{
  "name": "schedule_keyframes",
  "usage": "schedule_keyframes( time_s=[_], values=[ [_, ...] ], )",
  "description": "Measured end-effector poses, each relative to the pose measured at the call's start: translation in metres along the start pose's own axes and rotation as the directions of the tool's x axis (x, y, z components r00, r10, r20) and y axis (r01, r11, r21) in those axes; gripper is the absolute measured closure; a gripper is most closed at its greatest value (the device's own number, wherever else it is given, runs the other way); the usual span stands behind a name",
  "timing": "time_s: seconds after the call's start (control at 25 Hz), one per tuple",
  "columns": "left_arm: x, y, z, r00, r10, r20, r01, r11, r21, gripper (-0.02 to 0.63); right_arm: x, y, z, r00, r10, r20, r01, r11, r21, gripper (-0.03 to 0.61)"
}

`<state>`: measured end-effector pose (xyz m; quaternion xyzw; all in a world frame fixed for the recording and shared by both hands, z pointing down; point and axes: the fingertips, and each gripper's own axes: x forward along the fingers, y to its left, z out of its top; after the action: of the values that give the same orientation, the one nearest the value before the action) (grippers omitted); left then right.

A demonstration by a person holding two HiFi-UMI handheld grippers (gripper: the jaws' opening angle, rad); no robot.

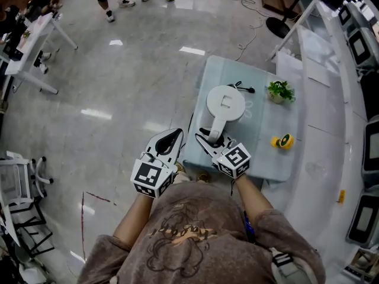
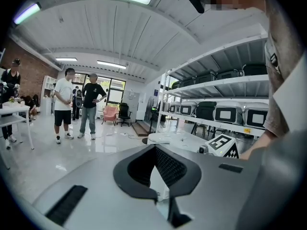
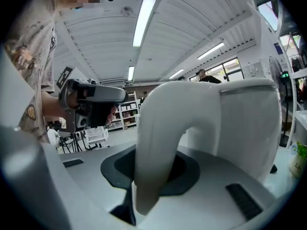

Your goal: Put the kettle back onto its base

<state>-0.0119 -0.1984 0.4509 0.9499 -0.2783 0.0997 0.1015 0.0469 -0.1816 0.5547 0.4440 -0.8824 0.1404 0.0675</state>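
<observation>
Clamping the curved white handle (image 3: 158,147) of the kettle (image 1: 225,103), the right gripper (image 1: 209,139) has its jaws clenched on either side of it, and the handle fills the gap between the dark pads. The kettle is over the middle of the bench (image 1: 269,161), a little toward the bench's far end. It is upright, with its round lid facing up and its handle pointing at the bench's near edge. Whether it rests on something or hangs just above the bench I cannot tell; no view shows what lies under it.

The left gripper (image 1: 169,141) is just off the bench's near left corner, over the glossy floor (image 1: 118,70). Its jaws are released and hold nothing; only the bench's pale edge shows between the pads.

A small potted plant (image 1: 279,91) stands at the bench's far right corner. A yellow roll (image 1: 283,141) lies by the bench's right edge, nearer the person. A black cord end (image 1: 243,89) lies on the bench toward its far edge. Beyond the bench's far end, two people (image 2: 76,104) stand on the floor. To the right of the bench, shelves (image 2: 225,83) carry dark cases.
</observation>
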Motion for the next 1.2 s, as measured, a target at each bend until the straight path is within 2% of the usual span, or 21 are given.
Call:
schedule_keyframes(
  time_s=[0.16, 0.56, 1.2],
  values=[
    [0.002, 0.000, -0.004, 1.000, 0.004, -0.014, -0.004, 1.000, 0.005, 0.598, 0.008, -0.008, -0.013, 1.000, -0.005, -0.022, 0.005, 1.000, 0.003, 0.483],
    [0.006, 0.006, -0.018, 0.998, 0.026, -0.065, -0.026, 1.000, 0.006, 0.598, 0.024, -0.024, -0.031, 1.000, -0.002, 0.006, 0.002, 1.000, 0.004, 0.483],
    [0.014, 0.005, -0.020, 0.996, 0.044, -0.080, -0.044, 0.999, 0.000, 0.598, 0.026, -0.013, -0.045, 1.000, 0.021, -0.002, -0.021, 0.999, -0.029, 0.485]
  ],
)
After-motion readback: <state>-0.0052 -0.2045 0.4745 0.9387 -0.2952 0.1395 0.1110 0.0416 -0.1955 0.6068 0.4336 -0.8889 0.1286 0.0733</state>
